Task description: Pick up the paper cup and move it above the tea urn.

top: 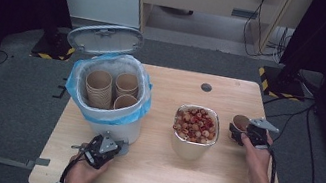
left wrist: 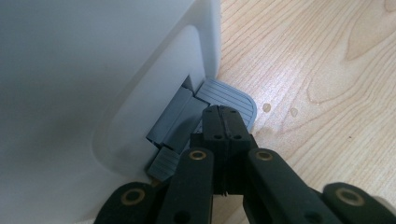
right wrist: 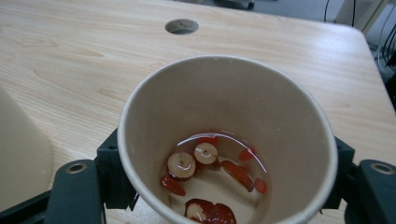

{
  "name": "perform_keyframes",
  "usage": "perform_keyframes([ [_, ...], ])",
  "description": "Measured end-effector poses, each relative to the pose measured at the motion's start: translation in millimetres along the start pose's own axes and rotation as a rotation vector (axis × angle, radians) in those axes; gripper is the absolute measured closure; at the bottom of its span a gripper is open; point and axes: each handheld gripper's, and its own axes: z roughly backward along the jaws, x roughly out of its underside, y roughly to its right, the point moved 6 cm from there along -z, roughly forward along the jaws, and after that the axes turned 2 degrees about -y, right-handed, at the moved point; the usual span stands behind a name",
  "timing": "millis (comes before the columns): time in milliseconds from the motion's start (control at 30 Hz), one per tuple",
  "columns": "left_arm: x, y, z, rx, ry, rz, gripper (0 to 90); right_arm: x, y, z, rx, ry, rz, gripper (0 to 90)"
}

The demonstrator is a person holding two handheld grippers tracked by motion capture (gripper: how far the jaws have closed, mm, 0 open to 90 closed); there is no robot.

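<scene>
Pressing down on the grey pedal (left wrist: 229,99) with my left claw (top: 101,148), I keep the jaws pinched fully together with nothing between them, so the tips act as one blunt point on the ribbed plate. That, I judge, is why the bin (top: 131,131) stands with its lid (top: 105,39) tipped up and back at the far side: the pedal sits at the foot of the white wall facing me, and my weight on it holds the mouth open.

My right claw (top: 245,130) is out at the right of the desk (top: 162,172), clamped on a paper cup (right wrist: 224,107) held upright, one jaw against each side of its wall. Upright makes sense, since it has liquid in the bottom with a few red date slices and small red bits lying in it. The cup hangs just right of the steel pot (top: 191,150) and well apart from the bin.

The bin is lined with a blue bag (top: 140,110) folded over its rim. Inside stand brown paper cups (top: 99,88), one tall nested stack at the left and two more cups or stacks beside it, all mouth up. I cannot tell whether they hold anything. The pot is heaped to the brim with dried red fruit slices (top: 196,123). With the lid up and this cup in hand, I would guess the cup is bound for the bin.
</scene>
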Motion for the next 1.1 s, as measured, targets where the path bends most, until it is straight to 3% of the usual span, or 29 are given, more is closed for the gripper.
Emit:
perform_keyframes([
  [367,0.0,-0.1,0.0,0.001,0.0,0.001,89.7,-35.2,-3.0,29.3,-0.042,0.076,0.093,28.4],
  [767,0.2,-0.6,0.2,0.005,-0.001,0.0,89.7,-63.7,-6.8,45.7,-0.064,0.095,0.13,28.3],
  [1100,0.2,-0.6,0.2,0.004,-0.001,0.0,89.7,-82.0,-3.0,58.6,-0.056,0.104,0.144,28.1],
])
